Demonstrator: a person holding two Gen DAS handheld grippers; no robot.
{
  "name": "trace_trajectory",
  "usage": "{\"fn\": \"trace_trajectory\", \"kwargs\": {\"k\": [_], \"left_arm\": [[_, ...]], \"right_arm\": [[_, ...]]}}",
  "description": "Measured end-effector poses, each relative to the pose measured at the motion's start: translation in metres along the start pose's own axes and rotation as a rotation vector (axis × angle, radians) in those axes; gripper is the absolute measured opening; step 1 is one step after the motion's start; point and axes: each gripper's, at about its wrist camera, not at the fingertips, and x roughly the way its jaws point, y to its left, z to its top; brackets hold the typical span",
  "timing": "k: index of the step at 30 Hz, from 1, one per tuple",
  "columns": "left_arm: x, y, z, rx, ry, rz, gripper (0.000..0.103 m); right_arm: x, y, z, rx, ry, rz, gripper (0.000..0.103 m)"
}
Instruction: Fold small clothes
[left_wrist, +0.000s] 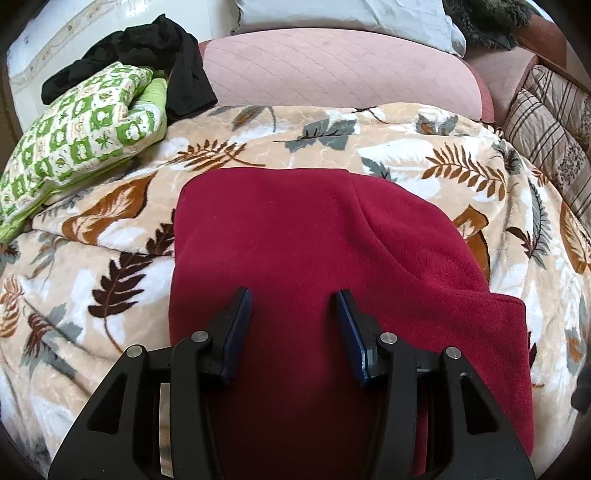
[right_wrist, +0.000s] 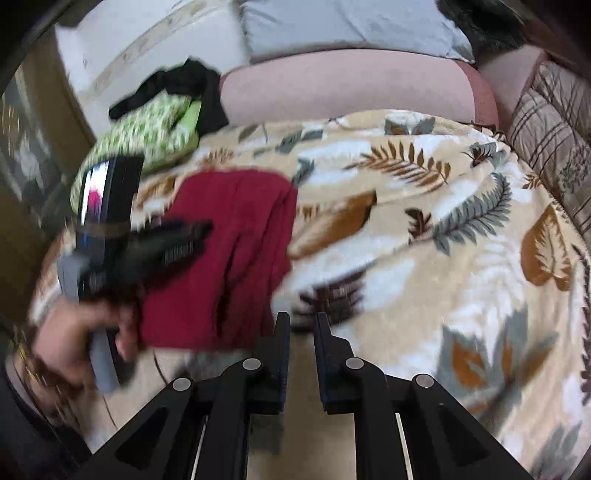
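Red fleece garment (left_wrist: 295, 236) lies folded on leaf-print blanket (left_wrist: 406, 155). Left gripper (left_wrist: 295, 306) hovers over it, jaws spread, holding nothing. Right gripper (right_wrist: 300, 325) slightly parted, empty, just beside the garment's edge. Green patterned cushion (left_wrist: 74, 140) behind.

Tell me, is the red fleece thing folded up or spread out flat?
Folded. The dark red fleece garment lies as a compact block on the leaf-patterned blanket, with layered edges showing along its right side in the right wrist view; no sleeves stick out.
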Motion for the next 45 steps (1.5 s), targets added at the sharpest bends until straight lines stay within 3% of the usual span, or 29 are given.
{"fn": "trace_trajectory", "kwargs": {"k": [4, 8, 15, 17, 19, 21, 24, 27, 34, 37, 41, 45], "left_arm": [[-0.013, -0.01, -0.007, 0.023, -0.006, 0.034, 0.047], [-0.033, -0.015, -0.015, 0.045, -0.008, 0.057, 0.047], [-0.087, -0.012, -0.064, -0.027, -0.019, -0.015, 0.047], [-0.095, -0.006, -0.083, -0.082, 0.044, -0.04, 0.047], [-0.102, -0.004, -0.092, -0.129, 0.076, -0.098, 0.047], [-0.11, -0.002, -0.096, -0.134, 0.074, -0.105, 0.047], [-0.119, -0.003, -0.1, -0.112, 0.051, -0.025, 0.047], [-0.123, -0.01, -0.106, -0.083, 0.027, -0.002, 0.047], [-0.114, -0.012, -0.108, -0.081, 0.039, 0.001, 0.047], [-0.111, -0.01, -0.108, -0.095, 0.053, 0.004, 0.047], [-0.108, -0.007, -0.107, -0.11, 0.063, 0.003, 0.047], [-0.108, -0.005, -0.106, -0.119, 0.062, 0.002, 0.047]], "right_arm": [[0.013, -0.001, 0.005, -0.027, -0.011, -0.074, 0.012], [0.021, -0.01, 0.005, 0.056, 0.01, -0.051, 0.012], [0.012, -0.003, -0.005, 0.055, -0.02, -0.069, 0.013], [0.007, -0.001, -0.01, 0.054, -0.029, -0.064, 0.015], [0.003, -0.001, -0.015, 0.061, -0.03, -0.055, 0.023], [-0.003, -0.002, -0.019, 0.075, -0.044, -0.031, 0.043], [-0.011, -0.004, -0.021, 0.074, -0.066, -0.023, 0.045], [-0.011, -0.006, -0.027, 0.078, -0.042, -0.046, 0.046], [0.034, -0.001, -0.049, 0.03, 0.192, -0.111, 0.048], [0.036, 0.004, -0.05, -0.003, 0.169, -0.164, 0.062], [0.041, -0.006, -0.051, 0.08, 0.186, -0.203, 0.086], [0.044, -0.012, -0.05, 0.115, 0.204, -0.223, 0.097]]}}
